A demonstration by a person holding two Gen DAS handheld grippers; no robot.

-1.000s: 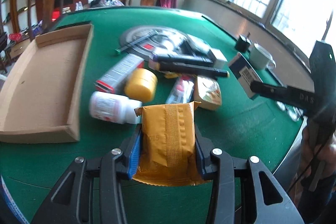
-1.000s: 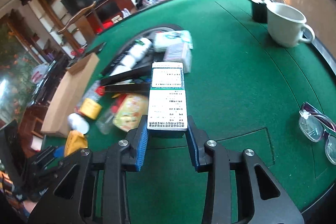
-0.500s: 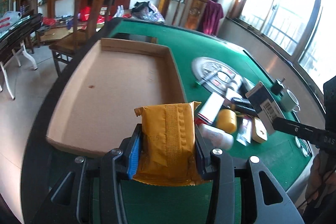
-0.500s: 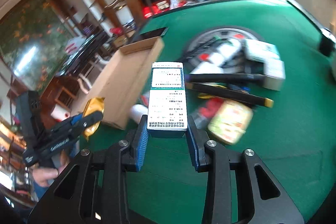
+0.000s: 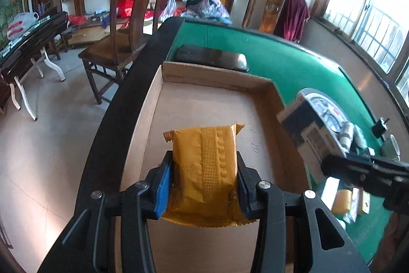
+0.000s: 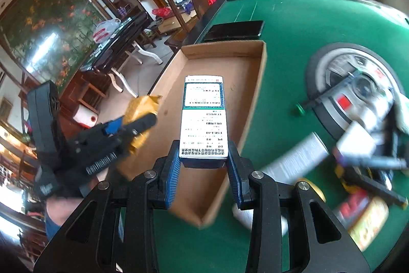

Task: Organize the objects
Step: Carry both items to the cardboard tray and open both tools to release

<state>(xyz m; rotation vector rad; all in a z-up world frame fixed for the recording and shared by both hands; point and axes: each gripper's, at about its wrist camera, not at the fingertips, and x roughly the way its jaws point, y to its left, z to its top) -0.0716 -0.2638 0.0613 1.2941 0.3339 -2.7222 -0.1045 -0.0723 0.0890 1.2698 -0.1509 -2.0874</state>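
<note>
A shallow cardboard tray [image 5: 219,83] [image 6: 255,83] lies at the left edge of the green table. My left gripper [image 5: 204,181] is shut on a yellow-orange foil packet [image 5: 207,165], held above the tray's floor; in the right wrist view that packet [image 6: 140,106] hangs over the tray's left wall. My right gripper [image 6: 203,165] is shut on a white and green medicine box [image 6: 203,117], also above the tray. The left wrist view catches the same box [image 5: 309,137] at the tray's right wall.
A black phone [image 5: 212,58] lies just beyond the tray. To the right sit a round grey dial [image 6: 352,73] and a blurred pile of bottles, boxes and black sticks [image 6: 358,157]. A wooden chair [image 5: 127,24] stands off the table's left edge.
Both grippers have swung left, away from the pile of objects, and now hang over the cardboard tray. Each still grips the same item.
</note>
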